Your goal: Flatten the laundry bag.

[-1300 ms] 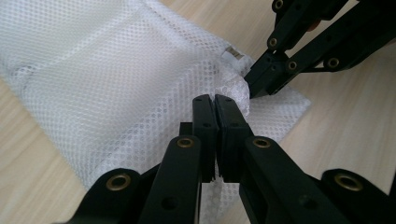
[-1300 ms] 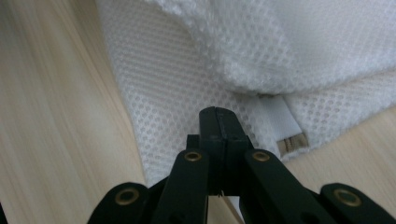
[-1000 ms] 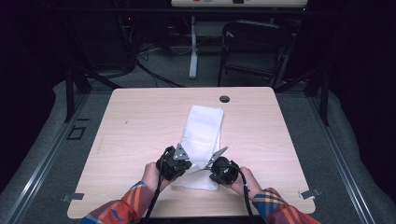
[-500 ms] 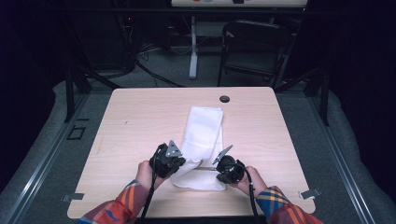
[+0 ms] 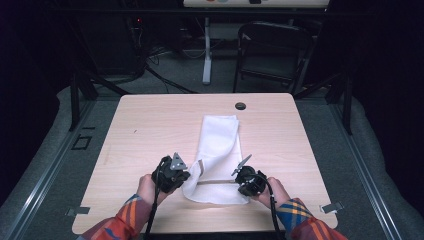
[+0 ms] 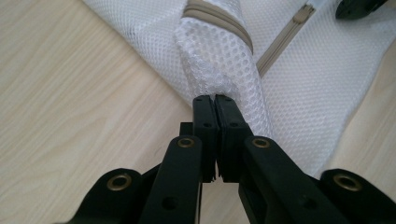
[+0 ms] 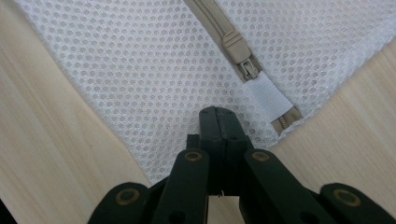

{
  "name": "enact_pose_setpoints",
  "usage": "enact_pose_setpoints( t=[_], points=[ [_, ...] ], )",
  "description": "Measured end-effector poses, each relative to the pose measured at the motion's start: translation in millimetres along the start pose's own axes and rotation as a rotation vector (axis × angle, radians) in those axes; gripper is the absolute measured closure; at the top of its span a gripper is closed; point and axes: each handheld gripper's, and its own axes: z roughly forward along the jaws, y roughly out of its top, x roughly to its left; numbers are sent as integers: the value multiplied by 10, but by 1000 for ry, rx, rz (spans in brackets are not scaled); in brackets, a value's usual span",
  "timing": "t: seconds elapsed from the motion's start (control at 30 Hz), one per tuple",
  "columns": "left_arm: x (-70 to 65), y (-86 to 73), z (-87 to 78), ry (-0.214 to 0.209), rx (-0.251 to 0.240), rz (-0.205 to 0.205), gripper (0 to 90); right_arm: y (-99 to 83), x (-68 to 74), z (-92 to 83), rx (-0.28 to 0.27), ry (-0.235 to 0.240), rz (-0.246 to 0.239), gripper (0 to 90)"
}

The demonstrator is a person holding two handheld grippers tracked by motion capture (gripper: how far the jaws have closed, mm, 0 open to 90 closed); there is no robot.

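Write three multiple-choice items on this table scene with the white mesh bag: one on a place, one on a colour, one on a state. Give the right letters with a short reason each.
1. Where does the white mesh bag lie on the table?
A. near the middle, running toward the person
B. at the far left corner
C. hanging off the right edge

2. What colour is the zipper on the bag?
A. black
B. beige
C. red

3. How does the left gripper stand?
A. wide open above bare wood
B. shut on a bunched fold of the mesh
C. lying on its side, let go

Answers:
1 A, the high view shows the bag down the table's middle.
2 B, the right gripper view shows a tan zipper with its slider.
3 B, the left gripper view shows the jaws pressed together on gathered mesh.
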Motion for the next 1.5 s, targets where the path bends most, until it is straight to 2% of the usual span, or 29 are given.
enact_pose_setpoints(
  t=[0.23,0.33,0.37,0.43,0.5,0.57,0.63,0.7,0.8,1.07,1.33,1.5],
  points=[
    [26,-50,9,-14,28,-9,882,-12,-48,-16,24,29,-3,900],
    [9,-42,27,-16,33,-1,881,-10,-59,-20,9,40,-14,900],
    [3,-41,31,-15,32,0,881,-2,-68,-33,-2,34,-16,900],
    [-2,-40,42,-19,36,-1,881,19,-88,-78,-56,24,-8,900],
    [-3,-39,52,-16,36,1,881,53,-117,-109,-109,-7,-4,900],
    [-7,-38,57,-13,36,2,881,92,-138,-85,-143,-46,-9,900],
    [-11,-38,54,-13,35,2,881,117,-150,-39,-170,-46,3,900],
    [-7,-42,50,-11,35,1,881,137,-154,24,-128,-51,-12,900],
    [9,-49,41,-10,29,-3,882,122,-148,56,-134,-62,-11,900],
    [18,-59,29,2,49,-1,881,110,-122,43,-68,-100,-1,900],
    [38,-78,54,-10,76,-13,881,44,-182,6,-45,-95,46,900],
    [39,-94,70,-13,101,-13,881,17,-213,2,-52,-99,77,900]
  ],
)
